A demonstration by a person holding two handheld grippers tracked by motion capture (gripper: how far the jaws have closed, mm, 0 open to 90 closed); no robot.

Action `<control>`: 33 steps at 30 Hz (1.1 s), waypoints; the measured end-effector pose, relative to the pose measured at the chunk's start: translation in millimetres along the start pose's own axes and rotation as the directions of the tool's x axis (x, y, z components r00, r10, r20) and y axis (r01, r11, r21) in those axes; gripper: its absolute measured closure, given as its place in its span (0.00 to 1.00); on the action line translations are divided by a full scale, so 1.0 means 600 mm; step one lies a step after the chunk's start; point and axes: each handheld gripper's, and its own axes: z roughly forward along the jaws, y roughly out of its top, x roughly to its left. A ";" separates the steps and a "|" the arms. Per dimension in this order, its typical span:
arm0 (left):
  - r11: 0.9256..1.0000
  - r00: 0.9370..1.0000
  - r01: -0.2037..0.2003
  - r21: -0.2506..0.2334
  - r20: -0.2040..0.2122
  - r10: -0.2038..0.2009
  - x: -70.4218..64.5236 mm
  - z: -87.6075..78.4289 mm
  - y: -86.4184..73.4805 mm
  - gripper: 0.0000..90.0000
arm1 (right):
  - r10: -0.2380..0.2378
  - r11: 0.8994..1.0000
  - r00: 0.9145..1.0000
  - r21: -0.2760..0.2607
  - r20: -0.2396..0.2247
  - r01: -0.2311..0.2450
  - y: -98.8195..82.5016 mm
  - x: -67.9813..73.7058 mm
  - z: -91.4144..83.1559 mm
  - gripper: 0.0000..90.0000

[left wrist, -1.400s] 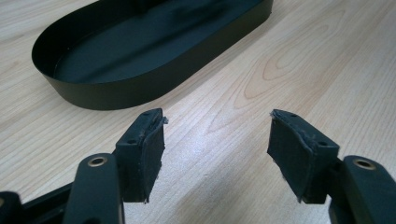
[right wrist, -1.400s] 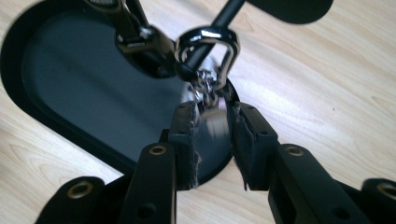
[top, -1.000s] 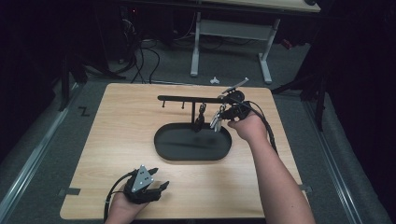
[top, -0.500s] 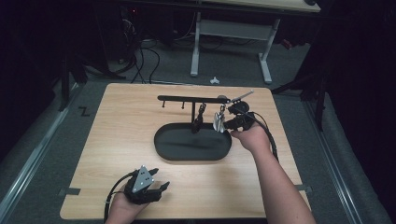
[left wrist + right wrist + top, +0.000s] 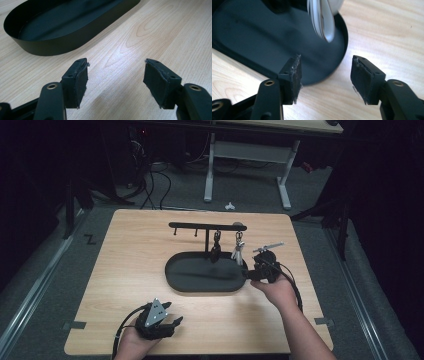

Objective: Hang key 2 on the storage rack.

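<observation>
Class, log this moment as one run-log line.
left gripper: open, idle | right gripper: open, beside tray | silver item: hanging on rack

Your high view looked down on the table (image 5: 125, 270); both gripper views sat low and close, sharing the black tray (image 5: 75, 37).

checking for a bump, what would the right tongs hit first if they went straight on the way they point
Probably the rim of the black oval tray, just ahead of the open right tongs. Above it, a hanging silver item swings close, though its depth is unclear.
</observation>
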 end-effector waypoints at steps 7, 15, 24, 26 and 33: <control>1.000 1.000 -0.006 0.009 0.001 0.006 -0.001 0.003 0.000 0.40 | -0.023 0.997 1.000 -0.075 0.017 0.024 -0.074 -0.006 0.009 0.43; 1.000 1.000 -0.015 0.014 0.002 0.015 -0.002 0.007 0.001 0.40 | -0.049 0.984 0.999 -0.171 0.006 0.049 -0.171 0.005 0.006 0.36; 1.000 1.000 0.000 0.004 -0.003 0.000 0.002 0.007 0.004 0.40 | 0.014 0.970 0.999 -0.243 0.035 -0.006 -0.278 0.000 -0.010 0.29; 1.000 1.000 0.000 0.002 -0.002 0.000 0.001 0.009 0.005 0.40 | -0.032 0.963 0.997 -0.263 0.068 0.049 -0.280 0.003 -0.016 0.28; 1.000 1.000 -0.012 0.013 0.004 0.012 -0.003 0.013 0.005 0.40 | -0.051 0.954 0.995 -0.291 0.089 0.075 -0.277 0.006 -0.018 0.25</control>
